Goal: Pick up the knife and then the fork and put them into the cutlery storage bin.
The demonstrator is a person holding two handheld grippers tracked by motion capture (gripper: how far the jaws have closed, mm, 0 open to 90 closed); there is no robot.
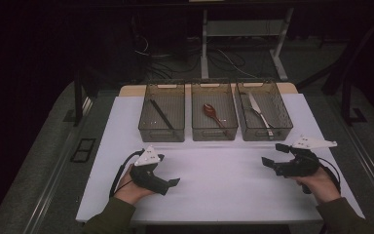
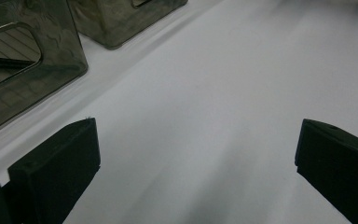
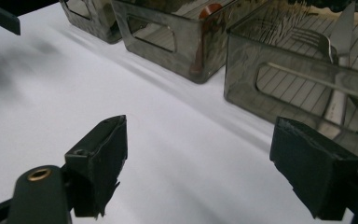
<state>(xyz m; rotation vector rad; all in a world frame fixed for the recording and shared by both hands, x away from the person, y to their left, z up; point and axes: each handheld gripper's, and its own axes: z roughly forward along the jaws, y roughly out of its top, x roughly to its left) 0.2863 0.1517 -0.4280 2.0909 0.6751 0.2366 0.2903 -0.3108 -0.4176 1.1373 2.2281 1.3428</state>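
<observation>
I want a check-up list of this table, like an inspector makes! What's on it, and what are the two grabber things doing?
Surface: white table cover, bare in front of the bins.
Job's things: three clear grey bins in a row. Left bin holds a dark stick-like utensil; middle bin a brown spoon; right bin a metal knife and fork.
Clutter: nothing seen.
Grippers: left gripper open, nothing between its fingers; right gripper open, nothing held.
Cables: a black cable loops from the left gripper; more lie on the floor behind.
Surroundings: dark room, a desk frame behind the table.
</observation>
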